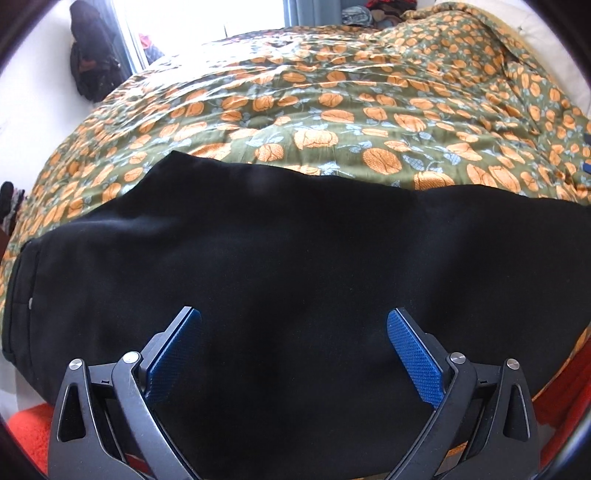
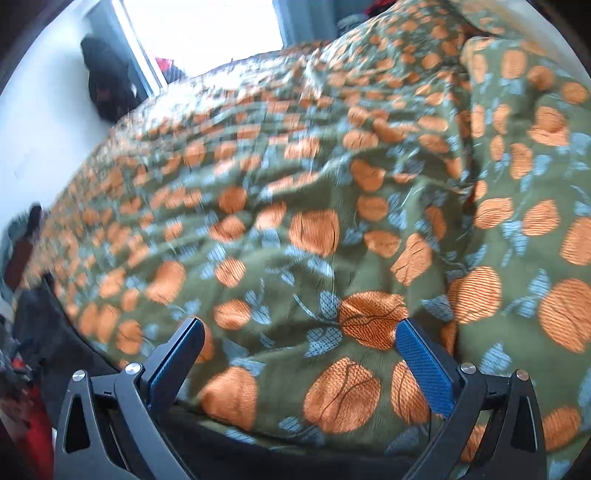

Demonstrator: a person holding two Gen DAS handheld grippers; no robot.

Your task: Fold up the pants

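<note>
Both grippers are hanging spread wide, gripping nothing. Black pants (image 1: 295,266) are lying flat across the quilt (image 1: 332,110) directly ahead of and beneath the left gripper (image 1: 293,321). The right gripper (image 2: 301,332) is hovering over bare quilt (image 2: 332,184); dark cloth below its fingers is probably the pants' edge (image 2: 258,454), though blur hinders.

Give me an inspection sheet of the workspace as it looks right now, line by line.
Surface: bed under a rumpled green quilt with an orange floral print.
Job's things: black pants spread flat across the near edge.
Clutter: dark bag by the far wall; red fabric below the pants.
Grippers: left gripper over the pants, jaws open, empty; right gripper over bare quilt, jaws open, empty.
Cables: nothing seen.
Surroundings: bright window, white wall.
</note>
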